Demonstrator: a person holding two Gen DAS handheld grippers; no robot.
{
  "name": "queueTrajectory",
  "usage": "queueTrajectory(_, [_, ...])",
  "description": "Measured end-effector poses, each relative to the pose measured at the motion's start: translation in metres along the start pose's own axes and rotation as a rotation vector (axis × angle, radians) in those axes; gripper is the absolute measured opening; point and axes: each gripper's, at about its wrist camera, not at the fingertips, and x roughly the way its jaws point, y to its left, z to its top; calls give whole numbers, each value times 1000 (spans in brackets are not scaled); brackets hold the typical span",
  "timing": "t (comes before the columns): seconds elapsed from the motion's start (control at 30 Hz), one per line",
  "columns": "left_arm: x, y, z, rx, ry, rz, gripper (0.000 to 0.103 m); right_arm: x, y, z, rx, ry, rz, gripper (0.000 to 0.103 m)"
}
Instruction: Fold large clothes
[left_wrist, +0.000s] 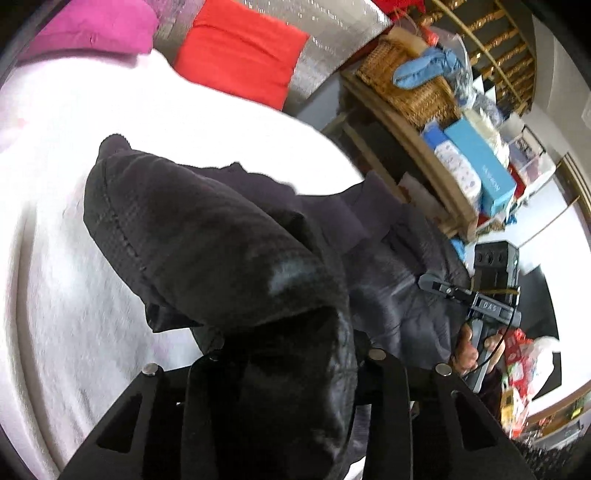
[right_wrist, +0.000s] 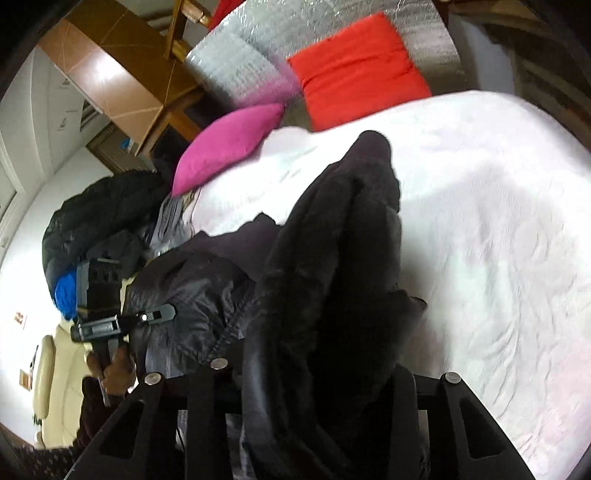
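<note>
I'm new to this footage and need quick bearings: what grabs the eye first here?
A bulky black jacket fills the middle, bunched up over a white bedspread, with each claw, left and right, clamped on a fold. Behind it, a red cushion and a pink pillow lie at the bed's far end.

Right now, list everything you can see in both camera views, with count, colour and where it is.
jacket: one, black, padded, bunched on the bed, gripped at two spots
bedspread: one, white, covering the bed
cushion: one, red, at the bed's far end
pillow: one, magenta, beside the red cushion
wicker basket: one, tan, on a wooden shelf beside the bed
box: one, light blue, on that shelf
left tool: black, shut on the jacket
right tool: black, shut on the jacket
</note>
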Motion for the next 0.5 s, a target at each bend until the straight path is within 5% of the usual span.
queueTrajectory(0.17, [13, 11, 13, -41, -65, 65, 37, -1, -20, 18, 53, -72, -25, 40])
queueTrajectory(0.23, [15, 31, 11, -55, -45, 146, 40, 7, -43, 17, 115, -63, -59, 40])
queueTrajectory(0.3, [20, 54, 7, -122, -9, 222, 61, 20, -79, 11, 216, -46, -187, 42])
queueTrajectory(0.37, [28, 77, 2, -193, 72, 283, 78, 28, -109, 4, 323, 1, -184, 61])
queueTrajectory(0.4, [28, 82, 0, -214, 87, 307, 82, 26, -126, -1, 406, 11, -194, 70])
queueTrajectory(0.5, [16, 94, -7, -263, 117, 322, 82, 9, -132, -2, 441, 1, -186, 70])
